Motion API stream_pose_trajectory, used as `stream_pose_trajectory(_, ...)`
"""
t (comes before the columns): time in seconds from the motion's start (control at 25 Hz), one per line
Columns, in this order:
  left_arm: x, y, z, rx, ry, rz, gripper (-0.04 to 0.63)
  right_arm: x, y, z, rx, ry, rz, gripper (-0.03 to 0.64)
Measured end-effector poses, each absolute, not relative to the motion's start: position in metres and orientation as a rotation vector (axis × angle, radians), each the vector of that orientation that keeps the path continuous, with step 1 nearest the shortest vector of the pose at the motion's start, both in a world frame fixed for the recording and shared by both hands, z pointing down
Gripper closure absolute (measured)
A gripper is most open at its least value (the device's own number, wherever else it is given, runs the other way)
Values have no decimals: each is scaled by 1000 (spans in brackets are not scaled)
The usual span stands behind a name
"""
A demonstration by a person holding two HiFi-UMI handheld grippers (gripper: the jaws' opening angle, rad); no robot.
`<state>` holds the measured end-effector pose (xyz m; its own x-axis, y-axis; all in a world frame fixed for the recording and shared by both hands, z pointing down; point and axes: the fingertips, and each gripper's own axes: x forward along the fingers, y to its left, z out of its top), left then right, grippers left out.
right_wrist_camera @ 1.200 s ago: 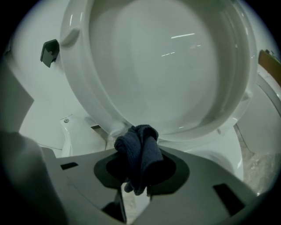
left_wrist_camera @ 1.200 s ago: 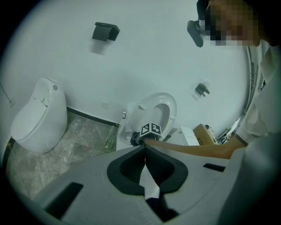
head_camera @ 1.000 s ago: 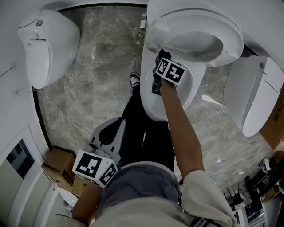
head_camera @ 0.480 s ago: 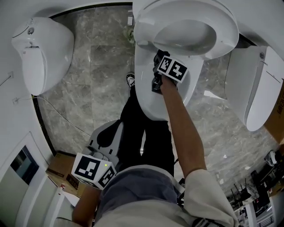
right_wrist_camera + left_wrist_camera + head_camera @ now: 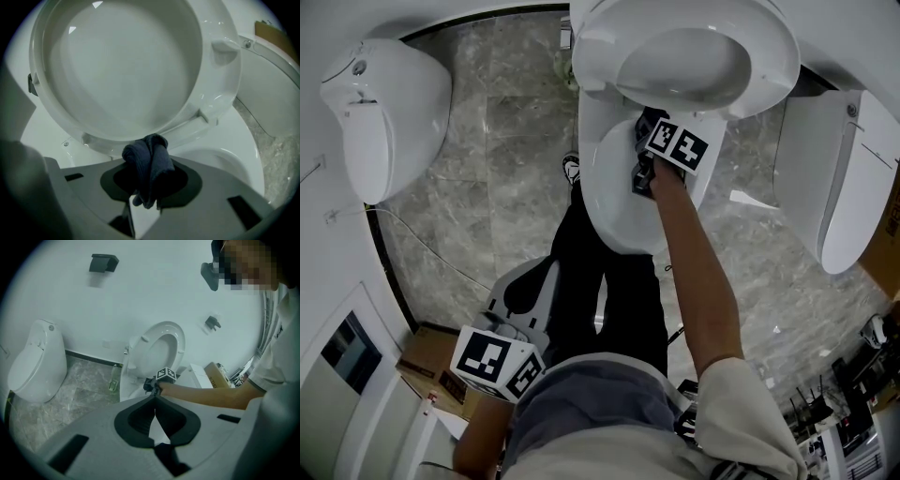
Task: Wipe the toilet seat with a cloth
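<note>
Bunching in the right gripper (image 5: 149, 190), the cloth (image 5: 151, 161) hides both jaw tips

A white ceramic toilet with closed lid (image 5: 380, 103) stands on the grey marbled tile floor (image 5: 502, 178). A brown cardboard box (image 5: 422, 354) sits well apart from it.

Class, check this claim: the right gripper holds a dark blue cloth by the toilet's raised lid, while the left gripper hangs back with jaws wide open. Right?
Not quite. The left gripper has its jaws shut with nothing between them, not wide open; the left gripper view shows it. The right gripper does hold the dark blue cloth by the raised lid.
</note>
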<state>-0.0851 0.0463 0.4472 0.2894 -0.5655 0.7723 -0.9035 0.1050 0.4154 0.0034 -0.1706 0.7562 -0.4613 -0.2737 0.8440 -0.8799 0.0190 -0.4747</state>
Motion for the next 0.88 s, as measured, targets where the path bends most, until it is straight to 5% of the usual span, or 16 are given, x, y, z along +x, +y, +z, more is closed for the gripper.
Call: stream_pose_trajectory(0.88,-66,40,436,1604,-1406,398,586,82,-197,737,1277,-1709,1461,512)
